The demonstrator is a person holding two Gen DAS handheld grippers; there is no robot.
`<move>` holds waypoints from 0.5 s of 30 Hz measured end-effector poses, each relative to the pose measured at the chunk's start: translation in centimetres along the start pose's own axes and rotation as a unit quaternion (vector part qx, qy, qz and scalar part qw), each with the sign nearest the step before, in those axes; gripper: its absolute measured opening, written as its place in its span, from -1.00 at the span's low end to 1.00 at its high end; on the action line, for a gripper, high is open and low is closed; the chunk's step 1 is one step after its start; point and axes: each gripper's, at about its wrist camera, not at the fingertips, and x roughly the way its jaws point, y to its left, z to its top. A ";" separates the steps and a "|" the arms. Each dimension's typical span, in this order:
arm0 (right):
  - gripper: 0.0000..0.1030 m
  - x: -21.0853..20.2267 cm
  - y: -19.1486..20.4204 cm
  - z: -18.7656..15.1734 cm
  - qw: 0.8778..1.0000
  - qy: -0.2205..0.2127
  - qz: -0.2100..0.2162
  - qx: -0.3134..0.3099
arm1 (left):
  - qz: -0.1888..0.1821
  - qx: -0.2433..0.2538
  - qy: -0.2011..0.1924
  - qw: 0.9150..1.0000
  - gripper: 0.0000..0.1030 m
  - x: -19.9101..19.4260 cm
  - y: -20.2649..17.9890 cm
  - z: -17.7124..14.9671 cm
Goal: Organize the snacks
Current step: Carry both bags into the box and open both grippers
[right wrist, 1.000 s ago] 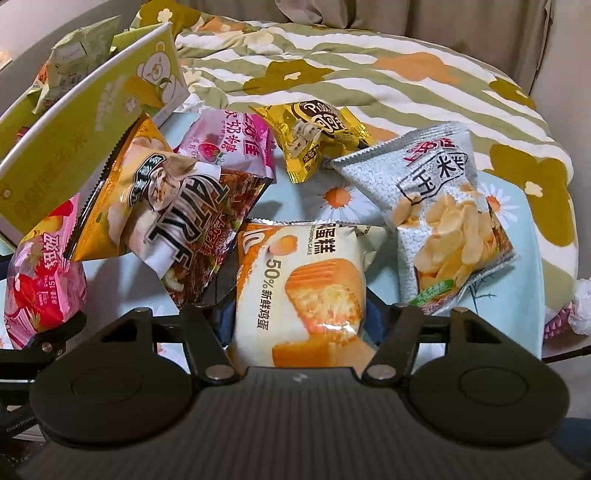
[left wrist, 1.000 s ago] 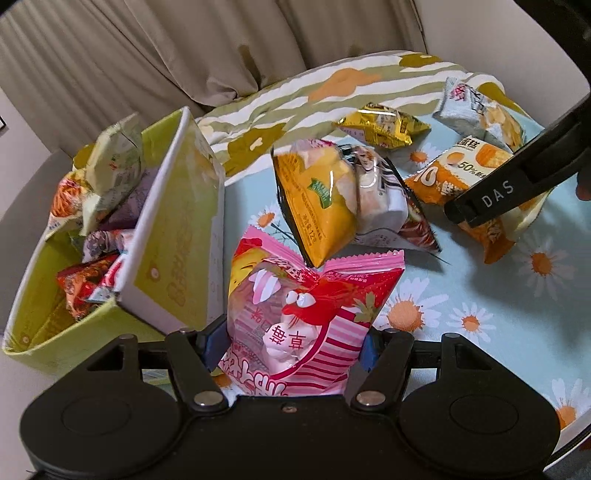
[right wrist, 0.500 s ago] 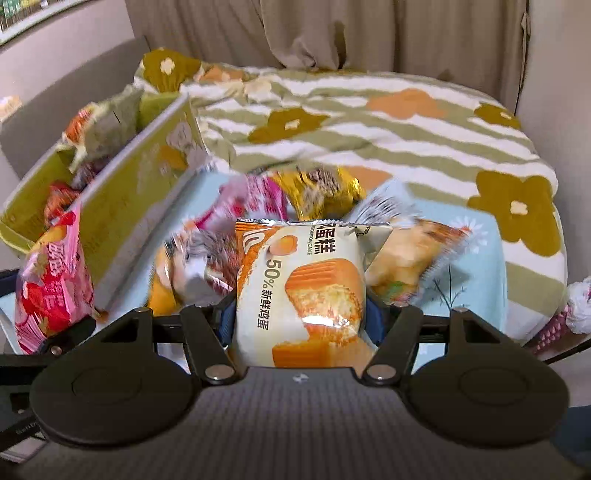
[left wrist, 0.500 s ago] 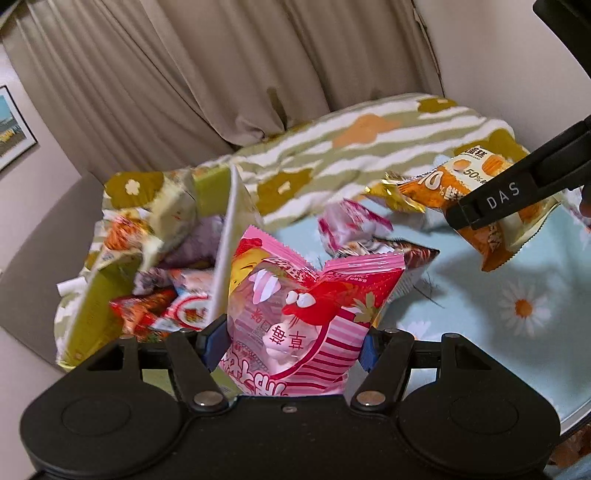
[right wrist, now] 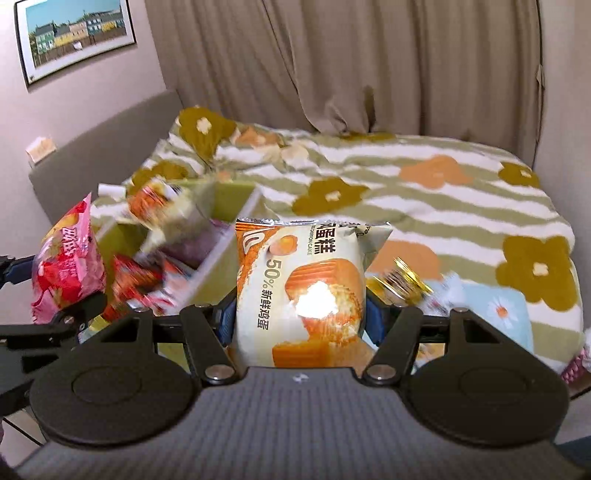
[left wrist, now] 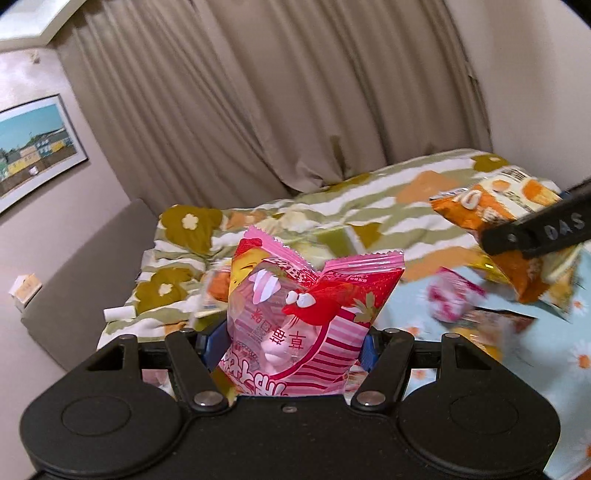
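My left gripper (left wrist: 291, 345) is clamped on a pink strawberry snack packet (left wrist: 306, 317), its blue pads pressing the packet's two sides while the crimped top stands up and splays open above them. In the right wrist view this same packet (right wrist: 68, 266) hangs at the far left, over the near left corner of the green snack box (right wrist: 229, 192).

My right gripper (right wrist: 301, 314) pinches a chiffon cake packet (right wrist: 299, 291), cream and orange with a cake slice printed on it, held upright just beside the box's white right wall. From the left wrist view that cake packet (left wrist: 509, 218) shows at the right edge, caught in the black finger marked DAS, and it is blurred.

The box sits toward the left side of the bed and holds several wrappers, red, orange and pale green, too smeared to name. To the right of the cake packet a gold foil packet (right wrist: 400, 282) lies on the light blue daisy cloth (right wrist: 502, 310), close to the cloth's far edge. Another pink packet (left wrist: 448, 299) rests on the same cloth in the left wrist view, with a darker wrapper just beside it; both are blurred.

Under the cloth spreads a striped blanket (right wrist: 424, 206) with olive and orange flowers. Beige curtains (right wrist: 351, 62) hang past the bed's far edge, and a framed picture of coloured houses (right wrist: 75, 35) is on the left wall.
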 end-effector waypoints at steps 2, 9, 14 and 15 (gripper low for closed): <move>0.54 0.6 2.0 0.8 1.000 -0.003 0.004 -0.002 | 0.003 -0.005 0.006 1.000 0.38 1.2 2.2 0.1; 0.54 4.4 9.2 2.6 1.000 0.005 0.016 0.002 | -0.011 -0.013 0.040 0.999 0.38 6.6 8.3 -0.7; 0.55 6.8 12.9 2.9 1.000 0.014 0.005 0.012 | -0.067 -0.025 0.067 0.995 0.46 10.1 10.0 -1.5; 0.55 7.2 13.3 2.9 1.000 0.017 0.001 0.017 | -0.076 -0.026 0.070 0.994 0.62 10.7 10.1 -1.7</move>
